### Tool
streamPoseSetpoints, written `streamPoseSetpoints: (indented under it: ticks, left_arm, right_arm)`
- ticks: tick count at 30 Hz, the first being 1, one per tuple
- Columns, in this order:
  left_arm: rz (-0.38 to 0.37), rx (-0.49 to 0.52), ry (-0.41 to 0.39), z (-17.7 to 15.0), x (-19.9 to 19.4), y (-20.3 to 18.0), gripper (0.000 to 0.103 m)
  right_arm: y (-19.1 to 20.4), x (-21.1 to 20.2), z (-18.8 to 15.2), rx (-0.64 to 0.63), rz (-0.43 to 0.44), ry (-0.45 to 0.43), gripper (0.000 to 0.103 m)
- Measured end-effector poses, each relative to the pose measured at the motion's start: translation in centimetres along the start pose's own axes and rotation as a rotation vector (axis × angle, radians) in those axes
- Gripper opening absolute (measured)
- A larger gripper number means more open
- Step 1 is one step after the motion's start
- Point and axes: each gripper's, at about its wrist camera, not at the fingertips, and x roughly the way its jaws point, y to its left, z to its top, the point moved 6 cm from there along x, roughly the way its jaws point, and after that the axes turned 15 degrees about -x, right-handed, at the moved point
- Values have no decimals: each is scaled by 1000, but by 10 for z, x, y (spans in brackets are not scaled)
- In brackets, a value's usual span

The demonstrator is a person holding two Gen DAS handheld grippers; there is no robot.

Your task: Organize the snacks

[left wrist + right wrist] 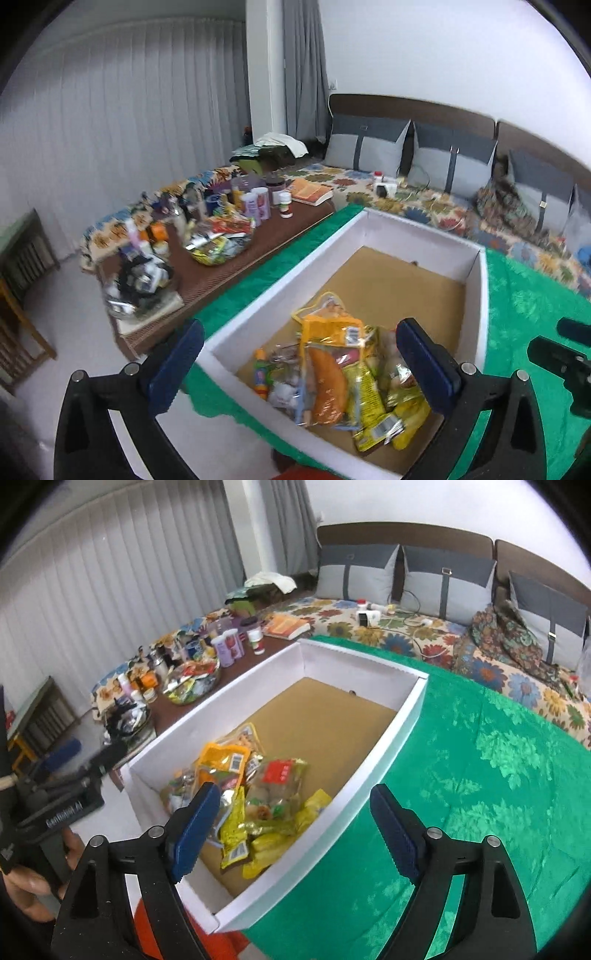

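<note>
Both my left gripper (299,365) and right gripper (295,830) are spread, empty; snack packets (251,794) fill the box's (402,716) lower end; more wait upper left in a bowl (221,242).

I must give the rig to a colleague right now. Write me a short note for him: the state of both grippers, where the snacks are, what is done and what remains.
Left gripper: open, empty, above the near end of the white box.
Right gripper: open, empty, above the box's near right wall.
Snacks: a pile of snack packets lies in the near end of the box; the far end shows bare cardboard floor. The box sits on the green cloth.
Done: several packets are already in the box.
Left: a bowl of packets is still on the brown table to the left, if those belong to the job. The pile itself is unsorted.
</note>
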Motion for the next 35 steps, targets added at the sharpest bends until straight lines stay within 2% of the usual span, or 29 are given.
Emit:
streamPoseSetpoints:
  ticks: [3,5,10,12,35]
  left_arm:
    - [46,43,19,-2,-4,-2,103]
    - [70,35,38,-3,-2,1,103]
    - [71,-27,144,-8,12,14,103]
    - [70,-30,162,-10,15,16,103]
    - [93,7,118,-13,18,17,103]
  right_arm:
    - [9,-4,1,-29,-5,14,86]
    - [15,-5,3,-38,-7,21,86]
    - [28,-11,6,-52,-7,35,86]
    - [32,-11,6,-61,-11,45,86]
    - [42,6,-3,-60,-5,85,86]
